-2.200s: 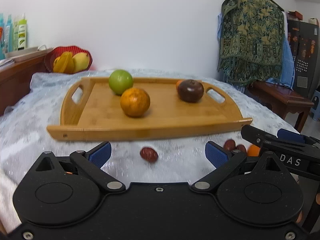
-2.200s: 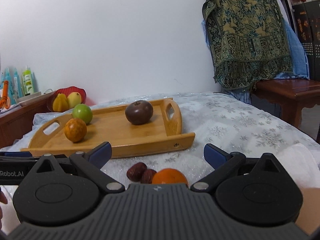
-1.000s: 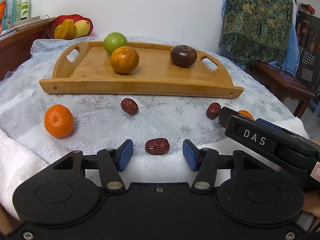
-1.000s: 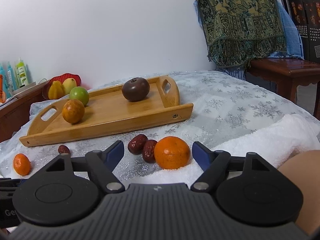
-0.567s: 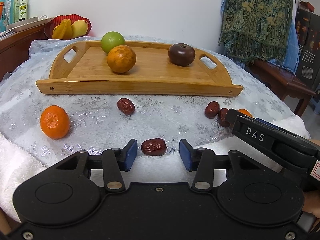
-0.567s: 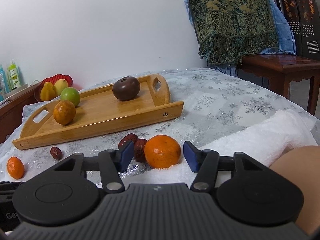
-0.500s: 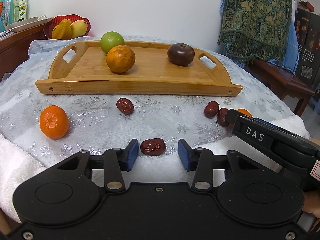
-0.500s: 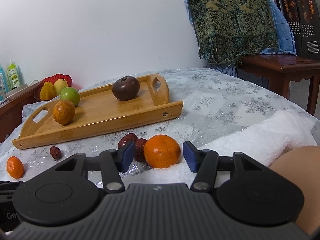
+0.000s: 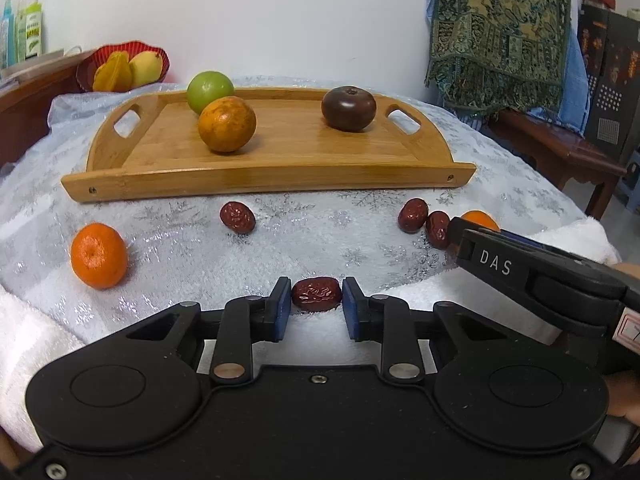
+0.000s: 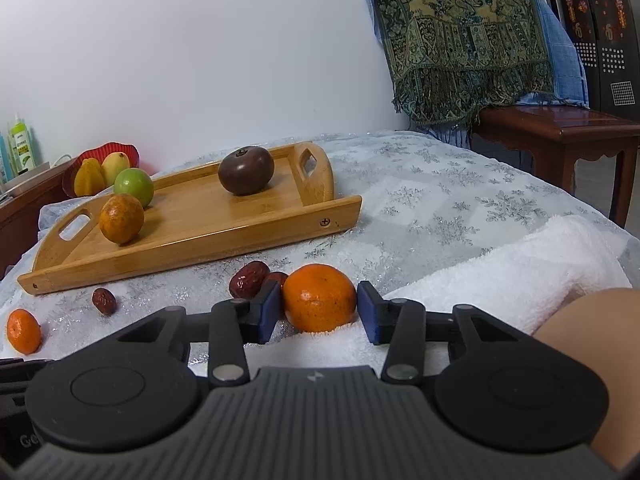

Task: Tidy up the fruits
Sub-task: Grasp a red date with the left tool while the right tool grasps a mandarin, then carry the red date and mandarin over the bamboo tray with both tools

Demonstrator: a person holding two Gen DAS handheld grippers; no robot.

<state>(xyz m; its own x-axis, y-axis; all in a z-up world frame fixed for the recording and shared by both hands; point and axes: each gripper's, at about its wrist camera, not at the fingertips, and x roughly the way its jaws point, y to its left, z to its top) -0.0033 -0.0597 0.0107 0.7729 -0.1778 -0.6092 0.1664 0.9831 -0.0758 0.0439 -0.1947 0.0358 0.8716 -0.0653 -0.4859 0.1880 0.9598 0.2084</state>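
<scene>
Fruit lay scattered over a desk (image 9: pixel 520 184) draped in a silvery snowflake-patterned cloth. The left tool (image 9: pixel 316 301) had its blue pads pressed against both ends of a wrinkled dark red date (image 9: pixel 317 294) that sat at the edge of a white towel (image 10: pixel 500 276). The right tool (image 10: pixel 318 310) was closing its jaws around a small orange mandarin (image 10: pixel 319 297) resting on that towel; its left pad sat against the fruit, while a thin gap showed beside the right pad.

Two more dark red dates (image 10: pixel 250 279) lay touching each other just left of that mandarin. Another single red date (image 9: pixel 237 217) lay on the cloth just in front of a rectangular bamboo tray with cut-out handles (image 9: pixel 272 176). A second orange mandarin (image 9: pixel 99 255) sat well to the left, near the cloth's edge.

On the tray stood a round green fruit (image 9: pixel 209 91), a mottled orange citrus (image 9: pixel 227 123) just in front of it, and a dark purple-brown round fruit (image 9: pixel 349 108) toward the right handle. Beyond the tray, a red bowl (image 9: pixel 90 66) held yellow fruit.
</scene>
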